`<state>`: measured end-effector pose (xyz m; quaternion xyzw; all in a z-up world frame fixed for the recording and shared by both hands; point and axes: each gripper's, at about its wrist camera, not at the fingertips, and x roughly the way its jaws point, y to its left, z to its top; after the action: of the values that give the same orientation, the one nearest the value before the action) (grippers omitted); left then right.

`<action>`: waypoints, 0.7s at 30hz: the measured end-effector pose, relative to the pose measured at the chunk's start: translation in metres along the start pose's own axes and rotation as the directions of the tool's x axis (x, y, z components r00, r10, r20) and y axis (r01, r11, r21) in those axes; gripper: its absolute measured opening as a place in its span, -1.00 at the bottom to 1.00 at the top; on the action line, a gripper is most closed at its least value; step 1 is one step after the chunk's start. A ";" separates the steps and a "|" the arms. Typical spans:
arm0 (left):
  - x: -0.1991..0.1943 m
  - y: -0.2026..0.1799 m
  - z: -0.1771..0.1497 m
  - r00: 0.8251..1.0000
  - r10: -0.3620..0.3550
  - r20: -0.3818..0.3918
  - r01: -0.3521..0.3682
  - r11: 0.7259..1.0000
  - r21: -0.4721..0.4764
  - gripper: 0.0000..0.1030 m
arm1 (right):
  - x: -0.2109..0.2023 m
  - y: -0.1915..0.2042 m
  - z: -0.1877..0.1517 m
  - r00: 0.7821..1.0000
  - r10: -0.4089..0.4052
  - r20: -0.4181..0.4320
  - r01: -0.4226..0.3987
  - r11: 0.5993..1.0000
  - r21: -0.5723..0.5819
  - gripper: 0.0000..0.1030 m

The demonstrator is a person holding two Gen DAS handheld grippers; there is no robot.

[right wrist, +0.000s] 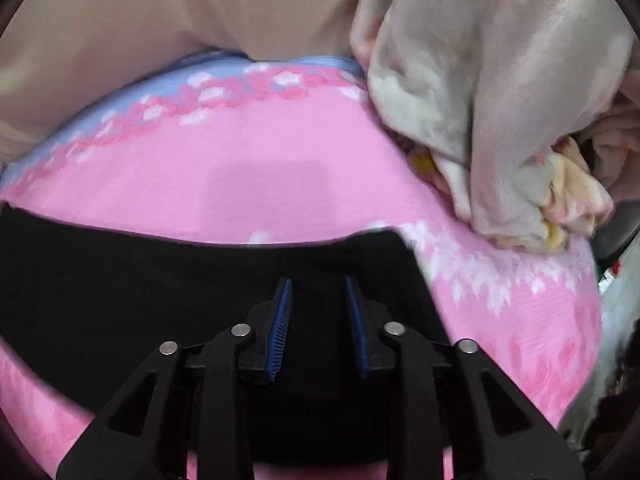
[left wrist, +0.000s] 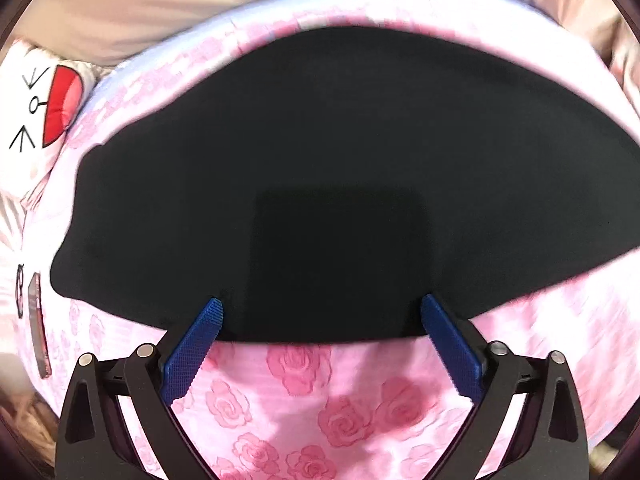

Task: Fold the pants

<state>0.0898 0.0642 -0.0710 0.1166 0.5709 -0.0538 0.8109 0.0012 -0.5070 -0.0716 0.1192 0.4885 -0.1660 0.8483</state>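
Note:
The black pants (left wrist: 320,168) lie flat on a pink rose-print bedspread (left wrist: 320,392) and fill most of the left wrist view. My left gripper (left wrist: 322,308) is wide open, its blue fingertips (left wrist: 212,312) at the near edge of the pants, with nothing between them. In the right wrist view the pants (right wrist: 120,300) lie across the lower half, with one end at the right. My right gripper (right wrist: 318,292) hovers over that end, its jaws partly open with a gap between the blue pads (right wrist: 282,320). No cloth is pinched.
A white pillow with a red mouth print (left wrist: 52,108) lies at the far left and a phone (left wrist: 38,320) at the left bed edge. A crumpled cream blanket (right wrist: 500,100) is heaped at the upper right. A beige wall or headboard (right wrist: 160,20) stands behind the bed.

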 end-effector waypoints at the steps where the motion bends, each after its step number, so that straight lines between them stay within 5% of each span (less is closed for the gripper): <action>1: -0.001 0.003 -0.004 1.000 -0.007 -0.002 0.007 1.000 -0.003 0.90 | -0.003 -0.011 0.011 1.000 -0.027 0.007 0.027 0.998 0.061 -0.60; 4: 0.004 0.009 -0.011 0.999 -0.022 -0.047 0.021 1.000 -0.023 0.90 | -0.028 -0.004 0.025 0.996 -0.008 0.083 0.002 0.998 0.062 -0.48; 7: 0.004 0.014 -0.014 0.998 -0.042 -0.044 0.040 0.998 -0.049 0.90 | -0.016 0.021 0.020 0.996 0.087 0.031 -0.087 0.996 -0.025 -0.48; 9: 0.003 0.014 -0.012 0.998 -0.042 -0.045 0.039 0.998 -0.054 0.90 | 0.013 0.011 0.015 0.999 -0.039 -0.028 0.037 0.998 -0.044 -0.60; 11: -0.004 0.015 -0.013 0.999 -0.041 -0.030 0.040 0.998 -0.043 0.89 | -0.002 -0.028 0.018 0.996 0.085 0.014 -0.086 0.979 0.184 -0.72; 13: -0.023 0.018 -0.015 0.999 -0.040 0.037 0.042 0.998 -0.042 0.89 | -0.033 -0.037 0.012 0.998 0.014 0.069 -0.028 0.979 0.201 -0.22; 14: -0.033 0.019 -0.015 0.997 -0.033 0.076 0.037 0.998 -0.044 0.89 | -0.047 -0.039 0.007 0.996 -0.022 0.082 0.007 0.983 0.184 0.52; 15: -0.045 0.021 -0.015 0.991 -0.015 0.133 0.022 0.998 -0.051 0.89 | -0.065 -0.043 -0.003 0.992 -0.063 0.106 0.045 0.984 0.172 0.79; 19: -0.072 0.019 -0.004 0.943 0.080 0.324 -0.053 0.995 -0.090 0.89 | -0.087 -0.066 -0.043 0.997 -0.021 0.080 0.000 0.968 0.252 0.76; 21: -0.071 0.013 0.008 0.927 0.100 0.362 -0.066 0.992 -0.104 0.90 | -0.089 -0.072 -0.062 0.997 0.029 0.072 -0.049 0.952 0.303 0.72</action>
<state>0.0761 0.0712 -0.0004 0.0920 0.4061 -0.0146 0.9091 -0.1180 -0.5352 -0.0284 0.2524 0.4261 -0.2263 0.8388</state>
